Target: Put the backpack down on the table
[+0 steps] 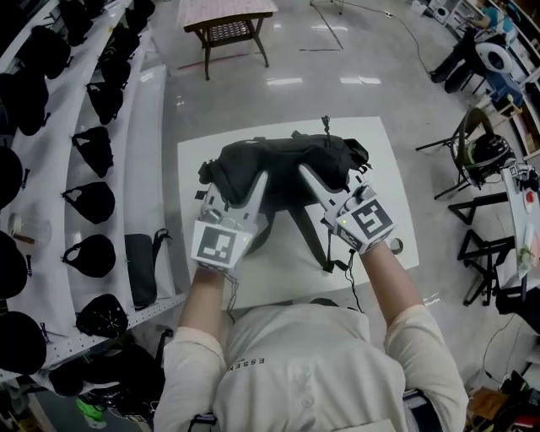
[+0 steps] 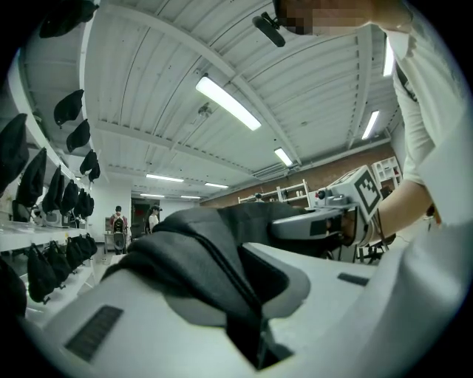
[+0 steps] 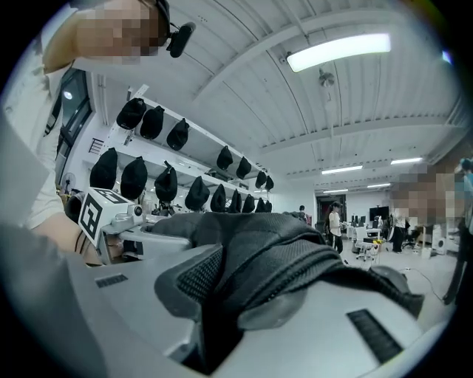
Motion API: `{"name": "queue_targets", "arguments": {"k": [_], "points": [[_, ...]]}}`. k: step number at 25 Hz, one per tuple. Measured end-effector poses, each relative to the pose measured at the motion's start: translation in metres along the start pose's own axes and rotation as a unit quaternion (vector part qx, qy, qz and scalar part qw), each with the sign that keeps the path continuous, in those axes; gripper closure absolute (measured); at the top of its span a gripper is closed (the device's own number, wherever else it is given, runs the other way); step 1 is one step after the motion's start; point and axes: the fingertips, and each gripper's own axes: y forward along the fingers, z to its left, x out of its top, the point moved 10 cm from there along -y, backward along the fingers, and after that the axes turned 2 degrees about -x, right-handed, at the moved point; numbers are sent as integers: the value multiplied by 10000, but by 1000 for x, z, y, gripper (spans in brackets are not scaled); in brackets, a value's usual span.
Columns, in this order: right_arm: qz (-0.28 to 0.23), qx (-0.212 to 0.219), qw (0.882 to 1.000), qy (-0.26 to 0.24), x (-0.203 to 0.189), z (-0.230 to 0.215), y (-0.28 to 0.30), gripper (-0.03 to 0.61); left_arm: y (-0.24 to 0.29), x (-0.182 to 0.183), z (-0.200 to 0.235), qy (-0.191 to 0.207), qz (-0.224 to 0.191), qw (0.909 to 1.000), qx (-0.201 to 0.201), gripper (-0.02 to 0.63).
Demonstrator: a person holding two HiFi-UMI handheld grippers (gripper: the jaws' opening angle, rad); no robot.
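A dark grey backpack (image 1: 283, 164) hangs between my two grippers over the white table (image 1: 384, 160). Its straps (image 1: 316, 240) dangle toward me, and I cannot tell whether its bottom touches the tabletop. My left gripper (image 1: 256, 187) is shut on the backpack's left side. In the left gripper view, dark fabric (image 2: 199, 251) is pinched between the pale jaws. My right gripper (image 1: 310, 179) is shut on the right side, with a padded mesh strap (image 3: 288, 258) clamped in its jaws. Both grippers point level and away from me.
White shelves (image 1: 139, 143) along the left carry several black bags (image 1: 91, 202). A small wooden table (image 1: 228, 25) stands beyond the white one. Black stands and tripods (image 1: 472, 156) crowd the right side. People (image 2: 118, 221) stand far off in the room.
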Motion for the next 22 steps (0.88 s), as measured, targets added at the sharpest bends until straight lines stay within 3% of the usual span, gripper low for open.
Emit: {"name": "queue_targets", "arguments": {"k": [13, 22], "points": [[126, 103, 9993, 337, -49, -52, 54, 491, 55, -45, 35, 30, 166, 9993, 320, 552], [29, 232, 9986, 483, -70, -53, 50, 491, 58, -62, 31, -9, 151, 9998, 146, 552]]}}
